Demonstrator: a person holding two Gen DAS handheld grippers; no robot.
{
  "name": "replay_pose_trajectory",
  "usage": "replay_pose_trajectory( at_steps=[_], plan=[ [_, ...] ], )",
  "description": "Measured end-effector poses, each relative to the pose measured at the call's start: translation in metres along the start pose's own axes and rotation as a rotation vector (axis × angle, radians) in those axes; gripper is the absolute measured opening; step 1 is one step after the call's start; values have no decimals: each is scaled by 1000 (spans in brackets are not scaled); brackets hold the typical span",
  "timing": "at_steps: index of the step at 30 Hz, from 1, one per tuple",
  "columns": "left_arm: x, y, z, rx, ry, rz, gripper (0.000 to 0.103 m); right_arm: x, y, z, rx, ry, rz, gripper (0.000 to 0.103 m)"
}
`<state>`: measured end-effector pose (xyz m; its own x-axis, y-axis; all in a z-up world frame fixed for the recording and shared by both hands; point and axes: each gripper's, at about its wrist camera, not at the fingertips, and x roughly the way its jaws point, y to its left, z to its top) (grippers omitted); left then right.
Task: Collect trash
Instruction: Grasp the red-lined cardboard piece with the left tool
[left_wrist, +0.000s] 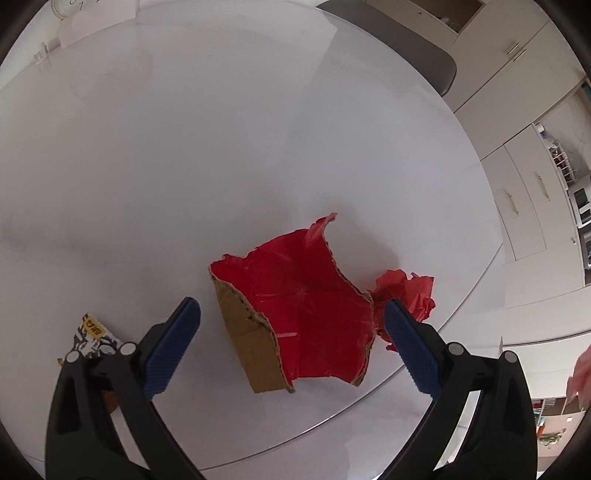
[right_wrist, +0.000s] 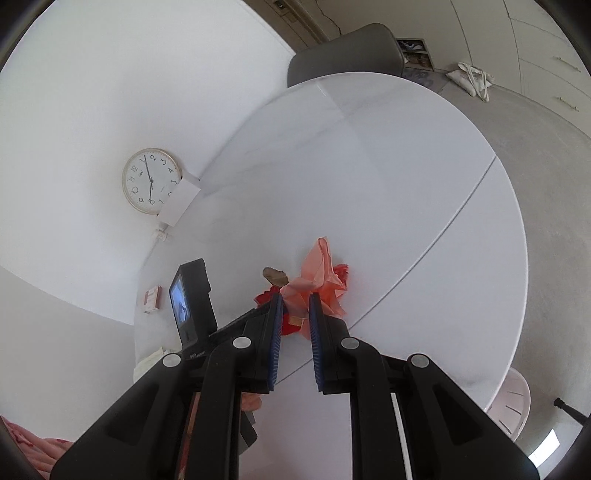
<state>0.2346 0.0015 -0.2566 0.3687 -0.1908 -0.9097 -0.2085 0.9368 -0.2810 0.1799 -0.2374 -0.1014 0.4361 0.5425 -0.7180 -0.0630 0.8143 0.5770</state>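
White round tabletop (left_wrist: 221, 155), smooth and faintly veined, w/ a seam running across it; pale cabinets (left_wrist: 517, 192) at 3 o'clock in the left wrist view, grey chair back (right_wrist: 347, 51) at 12 o'clock in the right wrist view, wall clock (right_wrist: 151, 181) at 9 o'clock.

Left gripper (left_wrist: 291, 325): jaws spread wide, nothing between the blue ribbed pads (left_wrist: 173, 347). It hangs over the torn cardboard piece (left_wrist: 295, 302), which lies on the table near its edge, roughly centred btw. the pads, not touched. Likely reason for the wide stance: the piece is broad and folded, so it needs full span to straddle. Cardboard: red glossy face, brown corrugated back, ragged torn rims, one flap bent down at 7 o'clock. Crumpled red paper (left_wrist: 410, 295) sits just beside it at 3 o'clock, partly behind the right pad; soft, creased, irregular. Printed black-yellow wrapper (left_wrist: 92, 339) lies at 8 o'clock, partly hidden by the left finger.

Right gripper (right_wrist: 295, 306): jaws nearly together, clamped on a pink plastic bag (right_wrist: 321, 277), thin and limp, bunched at the tips and sticking up beyond them. Probably held raised so trash can be gathered into it, though its mouth isn't visible. Beyond the tips, red scraps and a brown cardboard corner show on the table; the left tool's body w/ small screen (right_wrist: 184, 299) is at 9 o'clock.

Judged step: left claw lining up to grab the cardboard; nothing collected by it yet.
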Motion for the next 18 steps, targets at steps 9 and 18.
replay_pose_trajectory(
  at_steps=[9,18],
  plan=[
    [4,-1,4,-3,3,-71,53,-26,-21,-24,15,-15,-4,15],
    [-17,3,-13,10,-20,-121,45,-54,-40,-45,26,-16,1,15]
  ],
)
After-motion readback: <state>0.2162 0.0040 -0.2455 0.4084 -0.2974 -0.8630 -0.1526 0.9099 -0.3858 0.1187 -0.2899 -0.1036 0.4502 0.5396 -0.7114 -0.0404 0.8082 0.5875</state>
